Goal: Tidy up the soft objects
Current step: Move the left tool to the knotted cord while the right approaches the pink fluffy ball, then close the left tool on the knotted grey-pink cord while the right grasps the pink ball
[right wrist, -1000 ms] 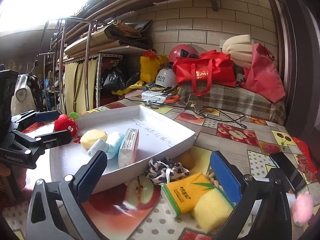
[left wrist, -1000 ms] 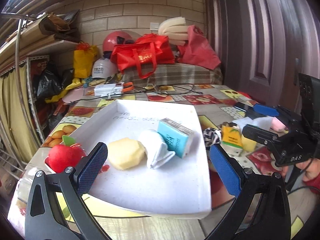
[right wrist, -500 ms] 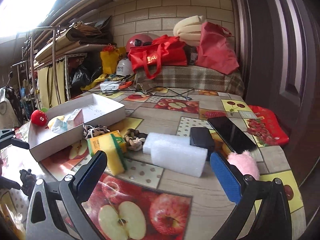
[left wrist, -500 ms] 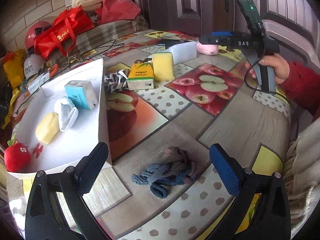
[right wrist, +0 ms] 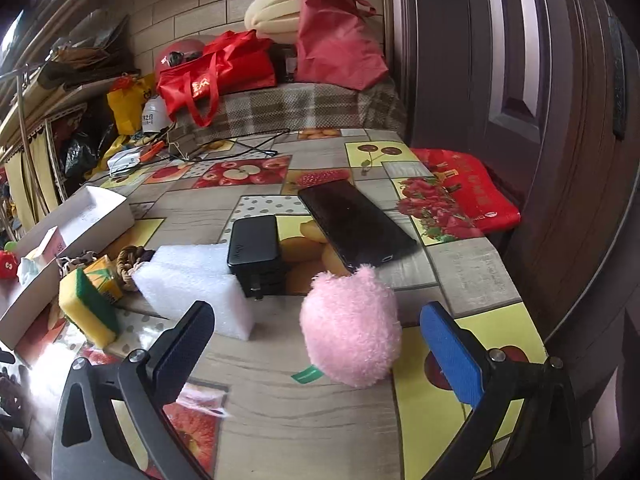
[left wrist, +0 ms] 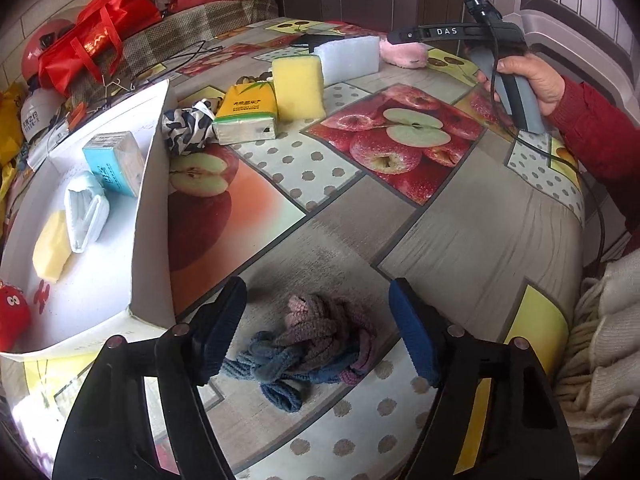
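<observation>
Tablecloth [left wrist: 460, 220]: knitted bundle [left wrist: 312, 344] left-view only.

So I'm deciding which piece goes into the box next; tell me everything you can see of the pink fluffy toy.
The pink fluffy toy is a rounded plush ball of pale pink fuzzy fibre with two small bumps at its top, like ears. A green tag pokes out from under its lower left. It rests on the fruit-print tablecloth, its top meeting or overlapping the near end of the black phone, just right of the white foam block. The open right gripper frames it without touching. From the left wrist view it shows at the far edge.
</observation>
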